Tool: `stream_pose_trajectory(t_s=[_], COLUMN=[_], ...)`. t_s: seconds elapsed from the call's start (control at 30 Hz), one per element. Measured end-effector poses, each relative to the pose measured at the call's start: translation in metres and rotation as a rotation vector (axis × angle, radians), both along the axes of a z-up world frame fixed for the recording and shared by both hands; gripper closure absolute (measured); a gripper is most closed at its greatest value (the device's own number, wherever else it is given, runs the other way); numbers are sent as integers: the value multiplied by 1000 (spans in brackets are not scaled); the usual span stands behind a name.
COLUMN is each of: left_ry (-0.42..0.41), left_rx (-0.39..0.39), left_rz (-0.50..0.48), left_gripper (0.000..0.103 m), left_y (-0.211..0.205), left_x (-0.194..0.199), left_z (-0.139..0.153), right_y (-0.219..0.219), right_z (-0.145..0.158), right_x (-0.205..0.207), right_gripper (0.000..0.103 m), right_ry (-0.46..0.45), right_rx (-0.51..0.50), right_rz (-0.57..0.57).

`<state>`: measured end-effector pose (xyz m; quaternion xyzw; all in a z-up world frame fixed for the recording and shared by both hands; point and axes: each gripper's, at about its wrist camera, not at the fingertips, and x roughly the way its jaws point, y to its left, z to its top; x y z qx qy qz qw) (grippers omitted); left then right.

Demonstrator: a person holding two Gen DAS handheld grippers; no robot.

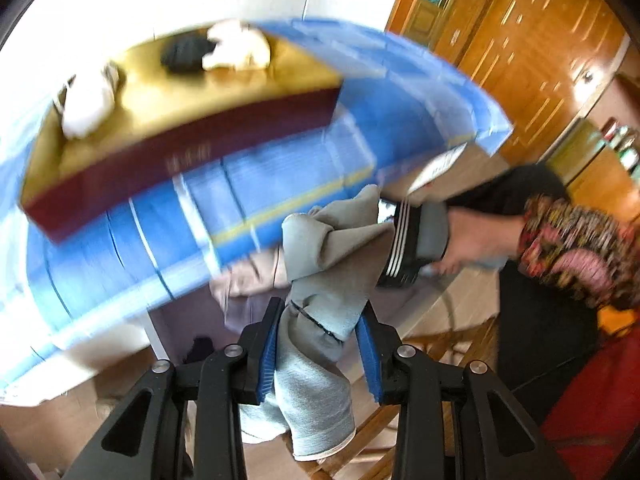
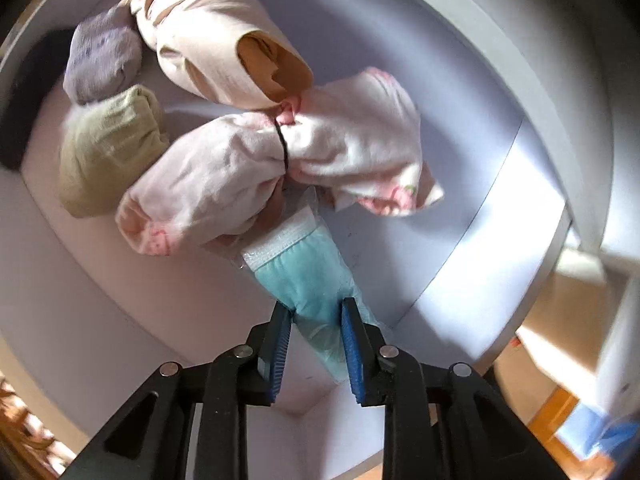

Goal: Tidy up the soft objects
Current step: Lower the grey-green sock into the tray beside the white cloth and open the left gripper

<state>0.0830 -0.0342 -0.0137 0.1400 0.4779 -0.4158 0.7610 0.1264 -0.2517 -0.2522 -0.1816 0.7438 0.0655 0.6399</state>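
My left gripper (image 1: 320,320) is shut on a grey sock bundle (image 1: 320,272) tied with a black band, held in the air in front of the blue-clothed table (image 1: 280,184). My right gripper (image 2: 316,316) is shut on a light blue packet (image 2: 304,272) inside a white box (image 2: 400,60). In that box lie a pink-white tied bundle (image 2: 280,160), a beige bundle (image 2: 212,40), a green bundle (image 2: 108,148) and a lavender bundle (image 2: 104,56). The right gripper's body (image 1: 416,240) and the hand holding it show in the left wrist view.
A maroon tray with a gold inside (image 1: 180,172) sits on the table, holding white bundles (image 1: 86,104) and a dark one (image 1: 184,54). Wooden cabinets (image 1: 520,48) stand at the right. A wooden chair (image 1: 440,340) is below.
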Motion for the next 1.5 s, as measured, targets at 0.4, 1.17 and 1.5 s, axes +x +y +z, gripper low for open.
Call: stream_pose_trajectory(t_s=[0.4,1.17,1.5], left_ry=[-117,-112,-148], left_rx=[-74,59,138], left_rz=[157,486,508], left_gripper=[67,67,67], left_y=[-29,-69,-78], left_x=[86,259,288], left_z=[86,52,40], right_y=[-20,-27,-31], right_z=[3,5,8], right_x=[18,12,13], right_gripper=[78,78,78], right_ry=[12,13,10], right_rx=[76,112,124], right_rz=[-146,-221,-239])
